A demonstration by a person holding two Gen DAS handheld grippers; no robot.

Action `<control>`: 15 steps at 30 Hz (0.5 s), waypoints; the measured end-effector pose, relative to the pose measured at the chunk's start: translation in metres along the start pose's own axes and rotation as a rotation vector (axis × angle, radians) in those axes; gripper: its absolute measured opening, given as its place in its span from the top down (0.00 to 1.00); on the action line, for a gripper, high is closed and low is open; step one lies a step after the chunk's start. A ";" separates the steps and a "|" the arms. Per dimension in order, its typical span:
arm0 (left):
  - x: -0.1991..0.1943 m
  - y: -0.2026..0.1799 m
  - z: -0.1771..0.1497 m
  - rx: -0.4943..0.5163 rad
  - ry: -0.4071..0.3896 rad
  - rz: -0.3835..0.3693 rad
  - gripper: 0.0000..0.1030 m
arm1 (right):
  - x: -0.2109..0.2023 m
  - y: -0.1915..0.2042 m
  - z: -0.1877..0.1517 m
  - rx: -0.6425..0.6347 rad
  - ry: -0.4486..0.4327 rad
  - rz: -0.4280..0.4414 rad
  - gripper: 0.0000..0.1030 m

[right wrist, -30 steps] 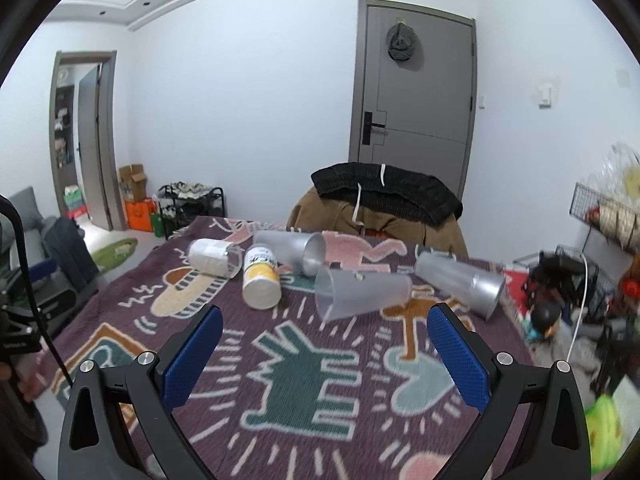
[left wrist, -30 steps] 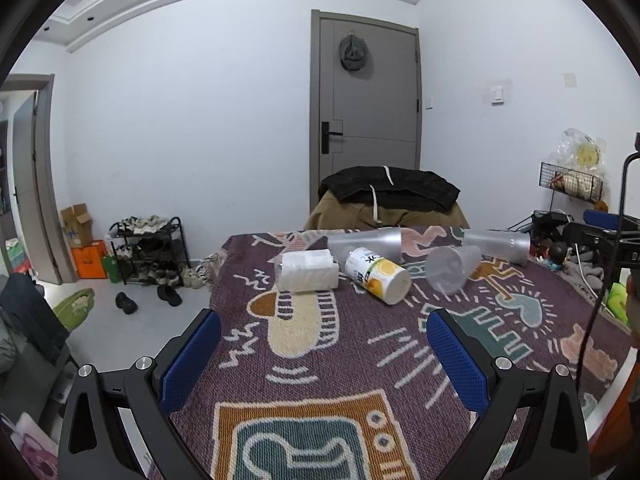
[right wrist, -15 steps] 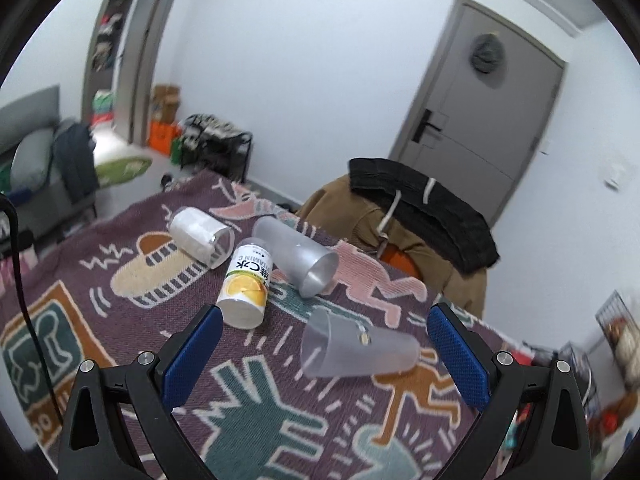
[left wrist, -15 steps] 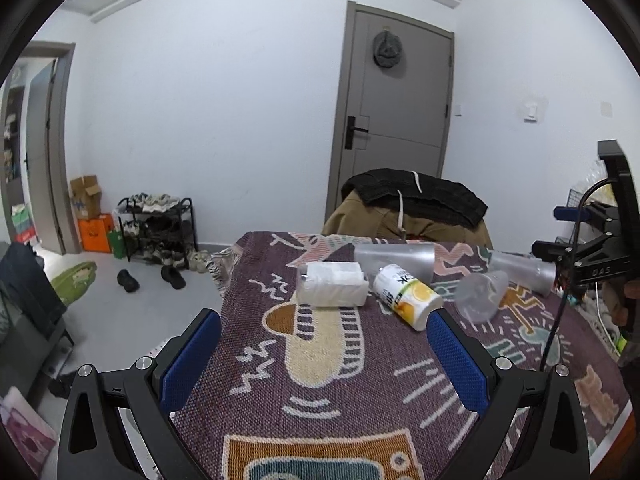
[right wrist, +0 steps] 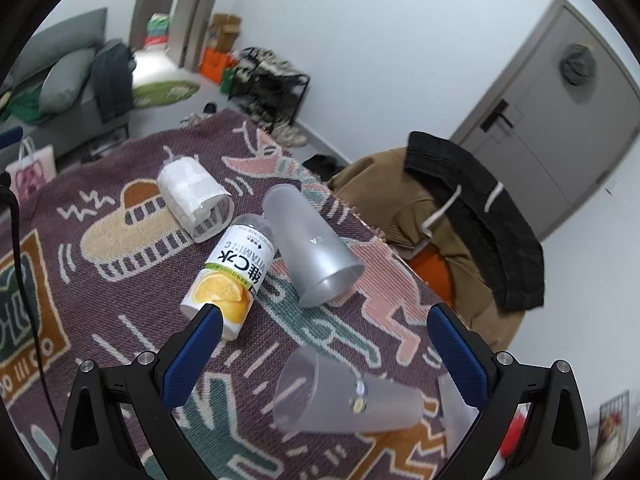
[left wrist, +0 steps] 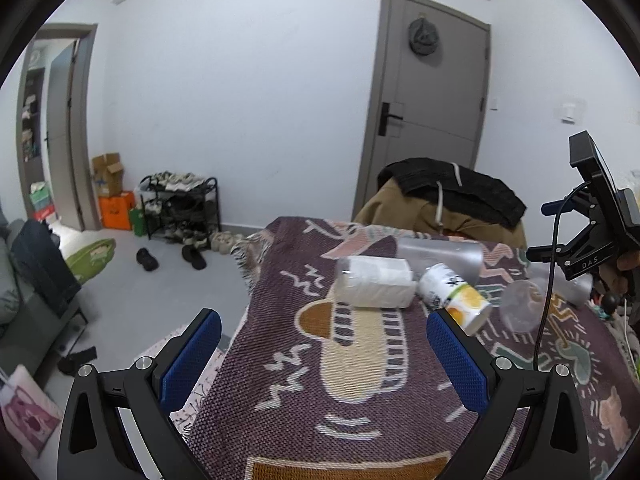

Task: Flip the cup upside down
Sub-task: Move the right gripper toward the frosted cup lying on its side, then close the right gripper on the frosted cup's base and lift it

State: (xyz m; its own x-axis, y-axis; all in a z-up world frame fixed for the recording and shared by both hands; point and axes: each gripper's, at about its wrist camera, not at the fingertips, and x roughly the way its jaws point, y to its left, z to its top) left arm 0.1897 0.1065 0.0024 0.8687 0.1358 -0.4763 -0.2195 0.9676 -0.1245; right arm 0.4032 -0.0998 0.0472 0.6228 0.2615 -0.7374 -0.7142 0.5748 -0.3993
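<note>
One frosted plastic cup point(right wrist: 344, 402) lay sideways between the wide-open right gripper's point(right wrist: 324, 354) blue pads: probably light, slippery, best grasped mid-body.

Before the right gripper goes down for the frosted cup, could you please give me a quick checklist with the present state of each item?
1. Right gripper open: ok.
2. Frosted cup between and below the fingers: ok.
3. Cup lying on its side on the blanket, nothing on top: ok.
4. Vitamin C bottle clear of the left finger: cannot tell; they overlap.
5. Left gripper open and empty: ok.
6. Cup empty: ok.
</note>
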 end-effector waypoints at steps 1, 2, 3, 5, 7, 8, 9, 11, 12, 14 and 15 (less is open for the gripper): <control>0.003 0.003 -0.001 -0.012 0.007 0.004 0.00 | 0.006 0.000 0.004 -0.013 0.009 0.004 0.00; 0.007 0.006 -0.001 -0.022 0.015 0.009 0.00 | 0.013 0.001 0.009 -0.032 0.022 0.019 0.00; 0.010 0.008 -0.002 -0.028 0.020 0.016 0.00 | 0.018 0.001 0.012 -0.047 0.033 0.034 0.00; 0.016 0.012 -0.003 -0.037 0.031 0.033 0.00 | 0.031 0.006 0.019 -0.092 0.052 0.043 0.01; 0.022 0.016 -0.004 -0.043 0.046 0.053 0.00 | 0.042 0.010 0.025 -0.128 0.070 0.041 0.01; 0.027 0.019 -0.004 -0.049 0.058 0.068 0.00 | 0.050 0.011 0.029 -0.145 0.082 0.042 0.02; 0.031 0.022 -0.005 -0.058 0.067 0.075 0.00 | 0.056 0.011 0.031 -0.155 0.092 0.047 0.03; 0.038 0.028 -0.006 -0.079 0.080 0.086 0.00 | 0.071 0.009 0.036 -0.170 0.120 0.060 0.10; 0.042 0.031 -0.008 -0.091 0.088 0.094 0.00 | 0.077 0.008 0.038 -0.176 0.131 0.062 0.11; 0.049 0.037 -0.010 -0.108 0.103 0.112 0.00 | 0.089 0.006 0.041 -0.189 0.154 0.064 0.11; 0.052 0.039 -0.011 -0.116 0.109 0.118 0.00 | 0.097 0.005 0.042 -0.196 0.169 0.066 0.11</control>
State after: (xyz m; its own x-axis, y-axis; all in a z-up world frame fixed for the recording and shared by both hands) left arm 0.2218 0.1491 -0.0366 0.7821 0.2167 -0.5842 -0.3718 0.9147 -0.1584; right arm 0.4736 -0.0392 -0.0030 0.5227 0.1506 -0.8391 -0.8098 0.3954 -0.4335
